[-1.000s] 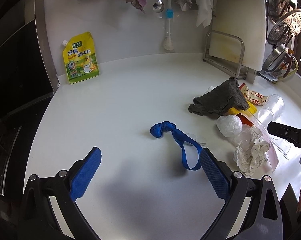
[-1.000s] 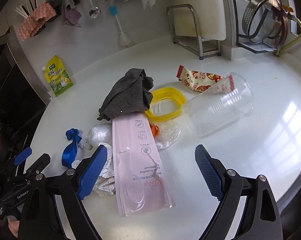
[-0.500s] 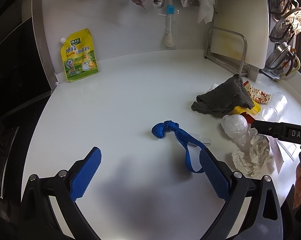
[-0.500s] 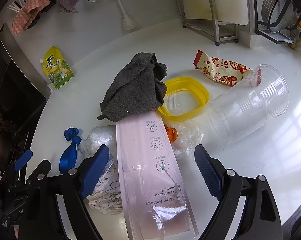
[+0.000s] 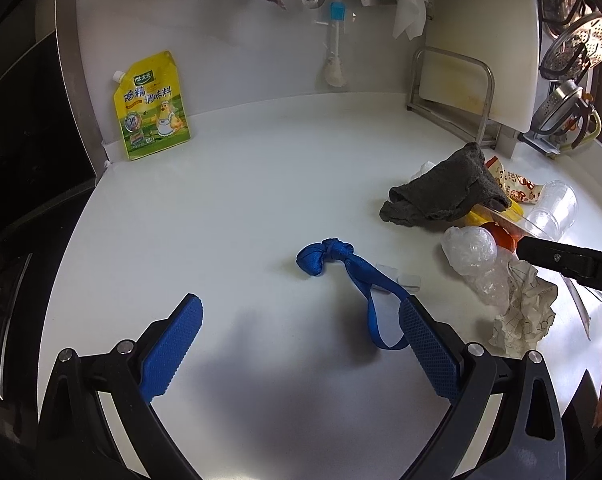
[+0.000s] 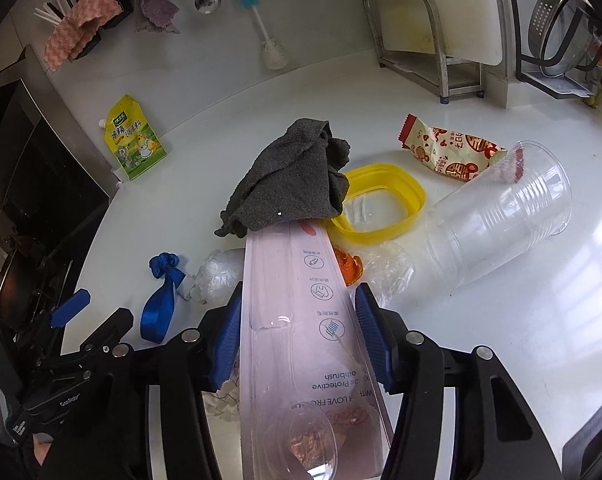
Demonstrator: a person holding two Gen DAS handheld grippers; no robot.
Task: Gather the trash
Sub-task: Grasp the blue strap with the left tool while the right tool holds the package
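The pink toothbrush package (image 6: 301, 320) is being squeezed across its width by the right gripper (image 6: 299, 332): the jaws have just been closing, and both blue pads are now being pressed against the package's long edges. The package is lying on the white counter (image 6: 501, 340), its far end tucked under the grey cloth (image 6: 293, 184), its near end running out of view beneath the camera.

This is judged to be light, thin plastic blister packaging: fairly stiff along its length, springy across it, and slick. An edge grip like this is being trusted to hold only if the card does not bow or pop out; a flat pinch on the faces would probably be safer. Some drag from the cloth is to be expected as the package is being lifted.

The clear cup (image 6: 509, 220), the yellow frame (image 6: 415, 200), the snack wrapper (image 6: 449, 152) and the crumpled film (image 6: 221, 276) are lying close around it, all likely light and easily crushed.

The left gripper (image 5: 301, 344) is being held wide open above bare counter, with 1 pad just beside the blue ribbon (image 5: 353, 276); nothing is being gripped there.
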